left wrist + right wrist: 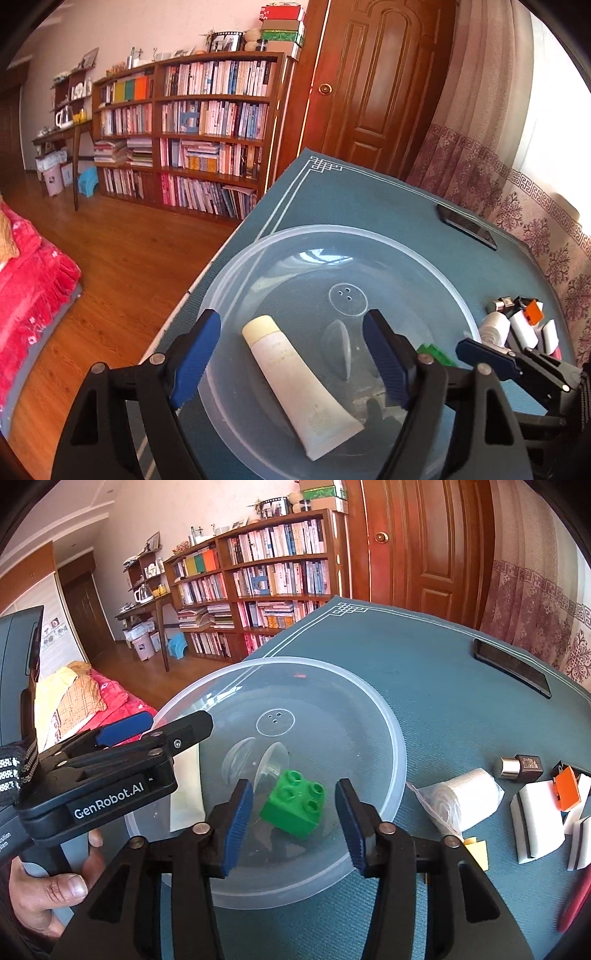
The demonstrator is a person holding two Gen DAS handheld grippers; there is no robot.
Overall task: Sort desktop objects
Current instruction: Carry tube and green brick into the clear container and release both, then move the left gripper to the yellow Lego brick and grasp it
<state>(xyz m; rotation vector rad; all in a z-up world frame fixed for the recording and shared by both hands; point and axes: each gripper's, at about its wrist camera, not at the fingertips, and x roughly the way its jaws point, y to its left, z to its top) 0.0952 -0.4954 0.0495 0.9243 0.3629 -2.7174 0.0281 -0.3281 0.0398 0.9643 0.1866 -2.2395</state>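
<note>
A clear plastic bowl (332,232) stands on the teal table mat. A cream-white tube (295,376) lies flat in it, between the spread fingers of my left gripper (291,356), which is open and touches nothing. In the right wrist view a green toy brick (295,805) rests tilted on the floor of the bowl (395,738). My right gripper (295,827) is open, with a blue pad on each side of the brick and a gap to both. The left gripper (162,727) reaches in from the left, held by a hand (55,886).
Right of the bowl on the mat (424,646) lie a white roll of bags (461,801), a metal-and-black adapter (521,766), white sponges (539,823), an orange clip (567,786) and a yellow piece (476,853). A black phone (511,668) lies far right. The table edge drops left to wood floor.
</note>
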